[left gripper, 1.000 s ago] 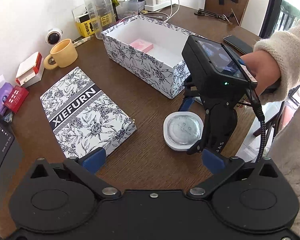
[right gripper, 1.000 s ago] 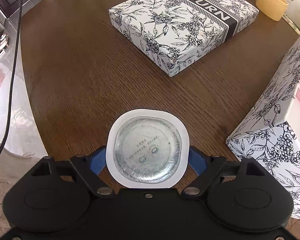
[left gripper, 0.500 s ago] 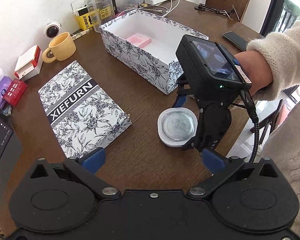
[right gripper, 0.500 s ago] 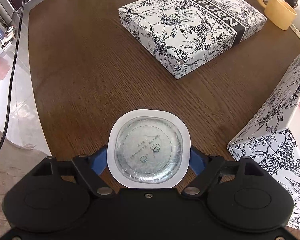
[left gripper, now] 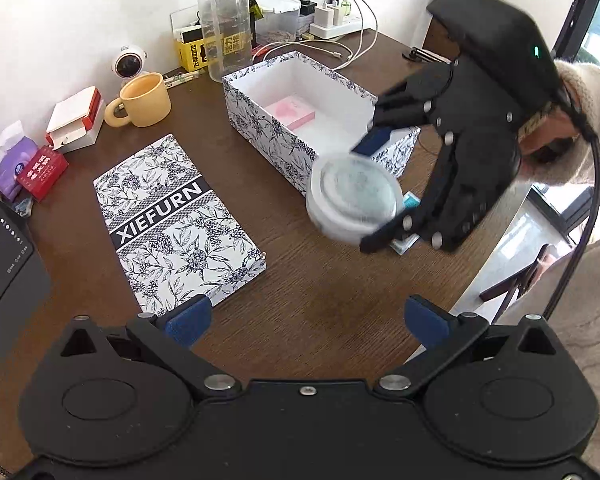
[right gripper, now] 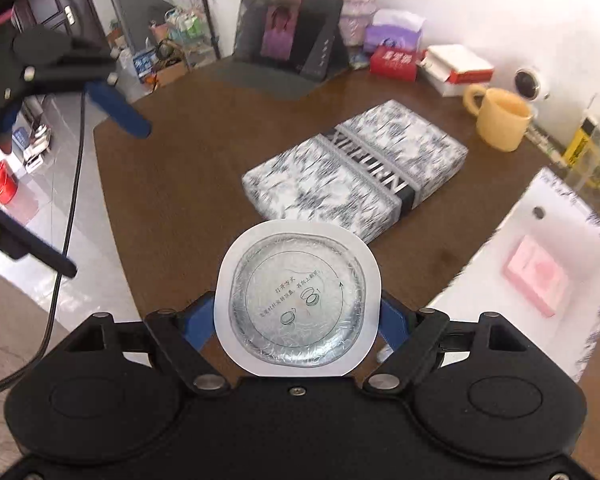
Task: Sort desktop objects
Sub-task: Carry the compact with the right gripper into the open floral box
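Right wrist view: right gripper (right gripper: 298, 320) clamped on the foil-topped white tub (right gripper: 298, 298), blue pads pressed to both its sides. The left wrist view shows the tub carried clear of the table (left gripper: 308, 300), in front of the near corner of the floral box (left gripper: 260, 120), below its rim. Frame is motion-blurred.

Left gripper (left gripper: 306, 322) — jaws wide apart, holding nothing, hovering over the table edge near the floral lid (left gripper: 176, 220).

State of sorting: a pink packet (left gripper: 290, 114) lies inside the box; the tub is in the air, not in it. A teal-and-white item (left gripper: 410, 204) is partly hidden behind the tub on the table, so probably to be sorted. Lid lies flat beside the box, off it.

Judgement: mid-task — one item boxed, one in transit, at least one left. Whether the mug (left gripper: 144, 100) and the clutter along the wall count, I cannot tell.
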